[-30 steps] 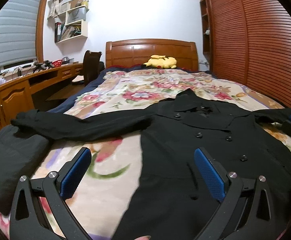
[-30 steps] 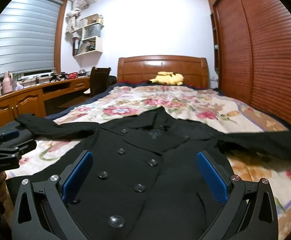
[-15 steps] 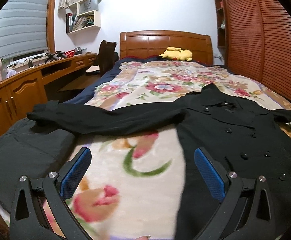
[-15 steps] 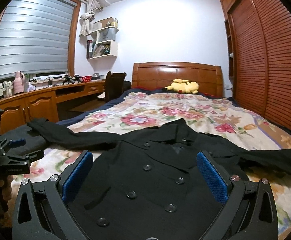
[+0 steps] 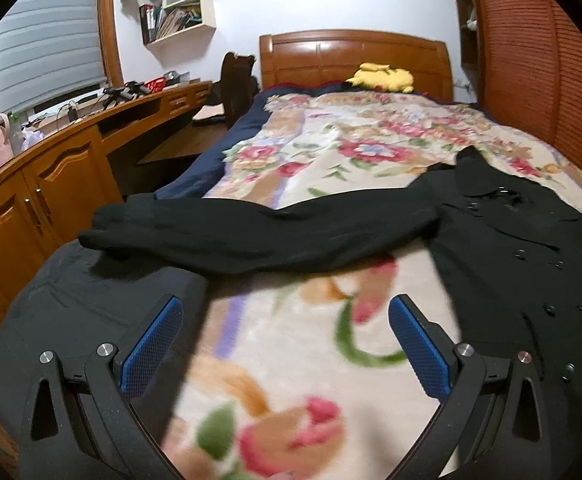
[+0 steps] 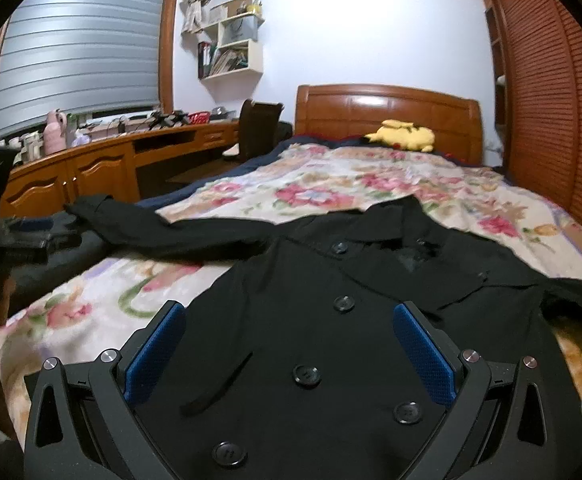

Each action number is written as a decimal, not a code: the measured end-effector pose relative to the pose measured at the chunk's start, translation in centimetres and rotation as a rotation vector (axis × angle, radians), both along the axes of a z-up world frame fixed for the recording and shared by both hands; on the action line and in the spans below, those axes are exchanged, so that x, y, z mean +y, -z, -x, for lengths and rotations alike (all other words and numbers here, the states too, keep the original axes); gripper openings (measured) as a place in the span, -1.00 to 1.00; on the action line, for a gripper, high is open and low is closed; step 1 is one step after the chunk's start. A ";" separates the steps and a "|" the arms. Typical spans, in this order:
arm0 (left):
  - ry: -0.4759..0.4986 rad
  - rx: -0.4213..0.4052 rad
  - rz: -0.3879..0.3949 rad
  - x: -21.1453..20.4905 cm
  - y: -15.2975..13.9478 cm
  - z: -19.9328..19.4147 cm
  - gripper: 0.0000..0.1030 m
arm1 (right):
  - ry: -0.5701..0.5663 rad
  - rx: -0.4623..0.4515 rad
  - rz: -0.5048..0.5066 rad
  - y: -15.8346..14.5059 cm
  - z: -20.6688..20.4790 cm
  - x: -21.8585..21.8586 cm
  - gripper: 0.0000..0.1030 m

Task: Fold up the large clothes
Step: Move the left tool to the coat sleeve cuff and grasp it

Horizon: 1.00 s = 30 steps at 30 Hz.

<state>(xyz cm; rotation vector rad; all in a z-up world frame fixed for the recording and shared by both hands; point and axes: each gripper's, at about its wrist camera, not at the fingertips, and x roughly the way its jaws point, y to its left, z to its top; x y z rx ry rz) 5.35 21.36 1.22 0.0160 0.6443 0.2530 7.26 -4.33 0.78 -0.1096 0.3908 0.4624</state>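
A black double-breasted coat lies face up and spread flat on the floral bedspread, sleeves stretched out to both sides. Its left sleeve reaches to the bed's left edge. My left gripper is open and empty, above the bedspread below that sleeve, left of the coat body. My right gripper is open and empty, just above the coat's buttoned front. The left gripper also shows at the left edge of the right wrist view.
A dark folded garment lies at the bed's left front corner under the sleeve's cuff. A yellow plush toy sits by the headboard. A wooden desk and chair run along the left; a slatted wardrobe stands on the right.
My left gripper has moved left, off the coat's body to over the bedspread near the left sleeve. My right gripper has shifted a little over the coat's front. Both stay open.
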 end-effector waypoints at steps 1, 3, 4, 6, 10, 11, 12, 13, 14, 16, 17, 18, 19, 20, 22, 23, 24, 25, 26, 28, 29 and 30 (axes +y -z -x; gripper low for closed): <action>-0.005 0.016 0.009 0.8 -0.1 -0.5 1.00 | -0.007 0.005 -0.002 0.0 -0.2 -0.3 1.00; -0.016 0.044 0.035 2.5 -0.3 -1.5 1.00 | -0.018 0.010 -0.006 0.1 -0.5 -0.6 1.00; -0.022 0.054 0.050 3.2 -0.3 -1.9 1.00 | -0.021 0.014 -0.008 0.1 -0.7 -0.9 1.00; -0.032 0.067 0.083 4.5 -0.4 -2.6 1.00 | -0.026 0.023 -0.006 0.0 -1.4 -1.0 1.00; -0.046 0.075 0.184 7.6 -0.6 -4.1 0.94 | -0.028 0.025 -0.004 -0.4 -1.7 -0.1 1.00; -0.048 0.079 0.195 8.0 -0.6 -4.4 0.90 | -0.027 0.024 -0.005 -0.4 -1.7 0.1 1.00; -0.056 0.084 0.202 8.5 -0.6 -4.8 0.82 | -0.026 0.020 -0.005 -0.4 -1.4 0.6 1.00; -0.072 0.092 0.206 9.0 -0.5 -5.2 0.70 | -0.025 0.020 -0.004 -0.5 -1.6 0.7 1.00; -0.080 0.095 0.211 9.4 -0.4 -5.5 0.64 | -0.024 0.018 -0.001 -0.4 -1.7 1.3 1.00; -0.100 0.110 0.234 10.4 0.0 -6.1 0.50 | -0.023 0.016 0.003 -0.3 -1.4 1.6 1.00; -0.120 0.120 0.242 10.9 0.2 -6.3 0.47 | -0.023 0.015 0.007 -0.2 -1.5 1.7 1.00; -0.131 0.123 0.247 11.2 0.3 -6.4 0.41 | -0.023 0.014 0.009 -0.2 -1.2 1.7 1.00; -0.152 0.128 0.262 11.8 0.5 -6.6 0.39 | -0.024 0.013 0.013 -0.2 -1.0 1.8 1.00; -0.170 0.130 0.275 12.3 0.6 -6.7 0.39 | -0.026 0.011 0.017 -0.1 -0.9 1.9 1.00; -0.205 0.136 0.315 13.4 1.2 -6.9 0.34 | -0.029 0.010 0.025 -0.2 -0.8 2.0 1.00; -0.214 0.139 0.327 13.8 1.4 -7.0 0.30 | -0.032 0.012 0.028 -0.1 -0.8 2.0 1.00; -0.226 0.141 0.344 14.3 1.7 -7.1 0.26 | -0.035 0.014 0.032 0.0 -0.8 2.1 1.00; -0.241 0.140 0.356 14.7 2.0 -7.2 0.21 | -0.038 0.018 0.034 0.0 -0.9 2.1 1.00; -0.258 0.143 0.356 15.1 2.3 -7.4 0.19 | -0.041 0.023 0.036 0.1 -1.0 2.1 1.00; -0.276 0.143 0.356 15.5 2.5 -7.7 0.09 | -0.050 0.041 0.039 0.3 -1.2 2.3 1.00; -0.278 0.135 0.366 15.8 2.5 -7.9 0.07 | -0.052 0.051 0.040 0.4 -1.4 2.3 1.00; -0.281 0.123 0.375 16.1 2.4 -8.0 0.04 | -0.055 0.061 0.040 0.5 -1.5 2.3 1.00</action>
